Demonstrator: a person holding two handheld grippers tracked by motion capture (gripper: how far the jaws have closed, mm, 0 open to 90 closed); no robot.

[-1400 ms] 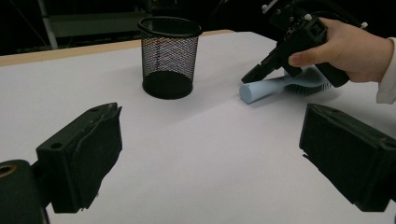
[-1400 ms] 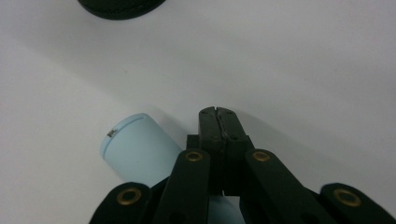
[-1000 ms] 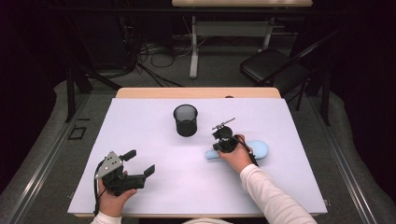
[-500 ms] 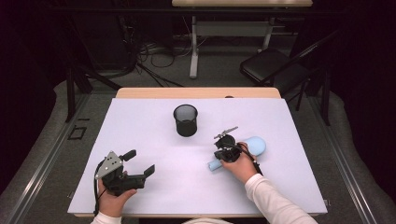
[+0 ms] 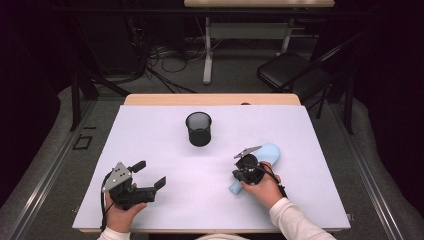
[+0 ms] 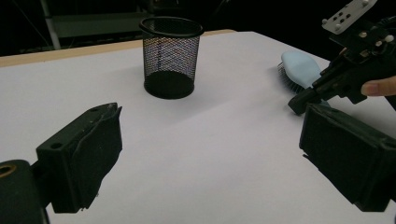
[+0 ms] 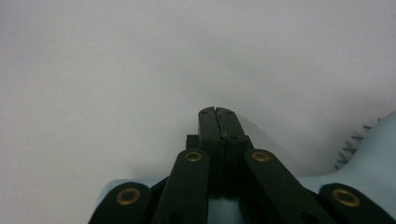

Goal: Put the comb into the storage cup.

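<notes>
Brush (image 5: pixel 267 154): light, stiff plastic, slick; I judge the handle the best hold.
Right gripper (image 5: pixel 241 175): jaws together, over the handle.
Left gripper (image 5: pixel 150 177): apart, empty.
Cup (image 5: pixel 199 128): brush's 10 o'clock.

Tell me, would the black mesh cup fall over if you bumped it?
Probably, yes. The mesh cup looks empty and see-through, so it is likely light. It stands upright and taller than wide, so a push near the rim might tip it, and then it could roll.
</notes>
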